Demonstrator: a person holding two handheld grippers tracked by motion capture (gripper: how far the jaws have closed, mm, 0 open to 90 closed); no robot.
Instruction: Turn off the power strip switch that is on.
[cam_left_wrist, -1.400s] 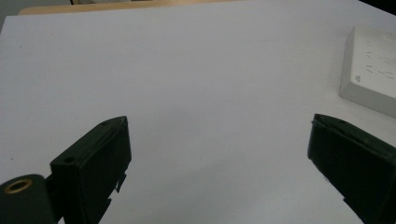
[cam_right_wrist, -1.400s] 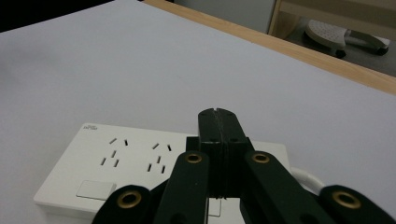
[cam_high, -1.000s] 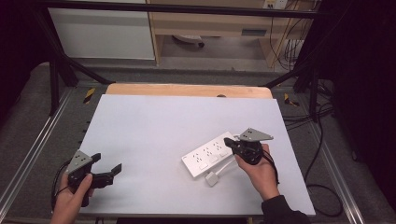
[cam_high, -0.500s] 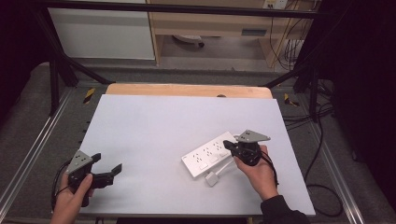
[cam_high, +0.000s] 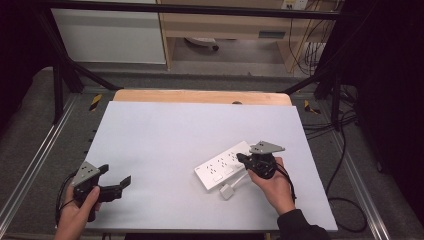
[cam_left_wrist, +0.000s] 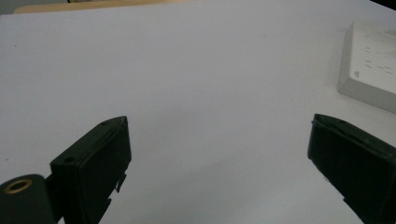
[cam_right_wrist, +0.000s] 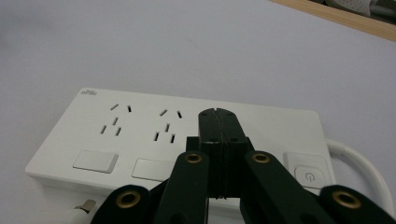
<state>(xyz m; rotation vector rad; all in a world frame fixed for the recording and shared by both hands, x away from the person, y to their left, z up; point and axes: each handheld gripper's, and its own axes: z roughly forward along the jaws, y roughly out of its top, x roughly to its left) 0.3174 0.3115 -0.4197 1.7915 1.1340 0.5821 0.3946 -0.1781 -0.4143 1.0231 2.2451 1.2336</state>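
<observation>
Right gripper view: the flat white plastic power strip, with rows of socket slots, rectangular switches and a round power button, lies on the pale table. The right claw is pressed together above it; the left claw is spread wide.

Unreadable small mark on power strip

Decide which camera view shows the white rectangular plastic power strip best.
The right gripper view: the white rectangular plastic power strip shows sockets and buttons close up. The high view shows it whole but small; the left gripper view catches one corner.
</observation>
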